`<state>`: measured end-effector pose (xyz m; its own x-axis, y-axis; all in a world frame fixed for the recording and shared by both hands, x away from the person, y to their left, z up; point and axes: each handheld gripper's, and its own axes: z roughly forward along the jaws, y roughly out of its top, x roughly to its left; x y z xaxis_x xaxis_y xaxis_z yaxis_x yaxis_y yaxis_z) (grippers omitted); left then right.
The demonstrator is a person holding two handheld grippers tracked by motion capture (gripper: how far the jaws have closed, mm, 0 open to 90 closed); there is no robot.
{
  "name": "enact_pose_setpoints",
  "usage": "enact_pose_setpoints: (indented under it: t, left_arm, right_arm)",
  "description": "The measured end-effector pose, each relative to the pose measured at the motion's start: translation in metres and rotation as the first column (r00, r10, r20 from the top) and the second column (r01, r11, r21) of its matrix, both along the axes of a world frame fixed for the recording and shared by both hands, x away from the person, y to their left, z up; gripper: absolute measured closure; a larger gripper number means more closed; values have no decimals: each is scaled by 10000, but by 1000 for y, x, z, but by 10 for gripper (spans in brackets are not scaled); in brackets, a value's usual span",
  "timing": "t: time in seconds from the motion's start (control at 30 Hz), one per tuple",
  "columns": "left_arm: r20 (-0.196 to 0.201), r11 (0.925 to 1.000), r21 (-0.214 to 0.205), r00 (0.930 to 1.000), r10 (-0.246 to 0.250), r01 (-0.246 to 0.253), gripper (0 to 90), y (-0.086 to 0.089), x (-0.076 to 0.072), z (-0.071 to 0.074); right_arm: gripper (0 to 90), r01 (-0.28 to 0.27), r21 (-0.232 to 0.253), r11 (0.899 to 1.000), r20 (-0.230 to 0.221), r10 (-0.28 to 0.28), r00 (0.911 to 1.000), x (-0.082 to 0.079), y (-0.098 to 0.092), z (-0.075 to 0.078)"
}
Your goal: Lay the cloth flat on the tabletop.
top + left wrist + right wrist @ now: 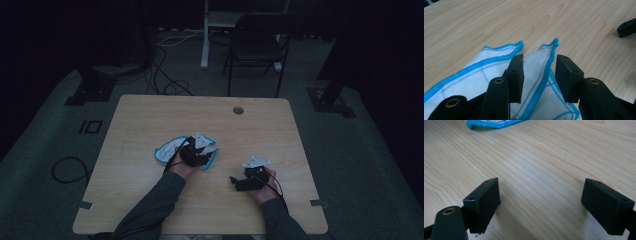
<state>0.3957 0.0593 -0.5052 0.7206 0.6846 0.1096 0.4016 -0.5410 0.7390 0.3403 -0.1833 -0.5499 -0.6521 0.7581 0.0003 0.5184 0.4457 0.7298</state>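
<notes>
While my left gripper [537, 77] hovers over the white cloth with the blue hem [486, 72], its fingers [516, 75] stand apart, pads clear of the fabric, nothing clamped. Cloth lies crumpled at mid-bench [150, 115], slightly left of centre. My right gripper [541, 207] sits near the cloth's right, closer to me, fingers [484, 200] wide open over bare wood, holding nothing. Cloth's edge shows at the far left in the right gripper view.

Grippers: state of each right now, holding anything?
Left gripper: open, jaws apart over the white cloth with blue edging, not pinching it.
Right gripper: open wide over bare table, holding nothing.
</notes>
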Motion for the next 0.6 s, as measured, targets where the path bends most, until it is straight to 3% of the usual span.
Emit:
enact_pose_setpoints:
  t: [0.13,0.33,0.4,0.5,0.6]
  left_arm:
    - [35,9999,156,10000,-36,35,595,-6,2,-1]
    - [119,9961,887,9999,-42,31,627,-25,7,-6]
    - [0,9945,1042,10000,31,-31,687,-28,9,-9]
    - [-57,9948,1023,10000,25,-19,861,-29,8,-8]
    - [41,9949,987,9998,-195,190,888,-29,5,-2]
  right_arm:
    - [152,-8,1,10000,0,8,10000,0,0,0]
    - [152,-22,-19,10000,-12,22,10000,0,0,0]
    - [152,-15,-4,10000,-8,15,10000,0,0,0]
    - [152,-16,-2,10000,-9,16,10000,0,0,0]
    - [152,-24,-14,10000,-14,24,10000,0,0,0]
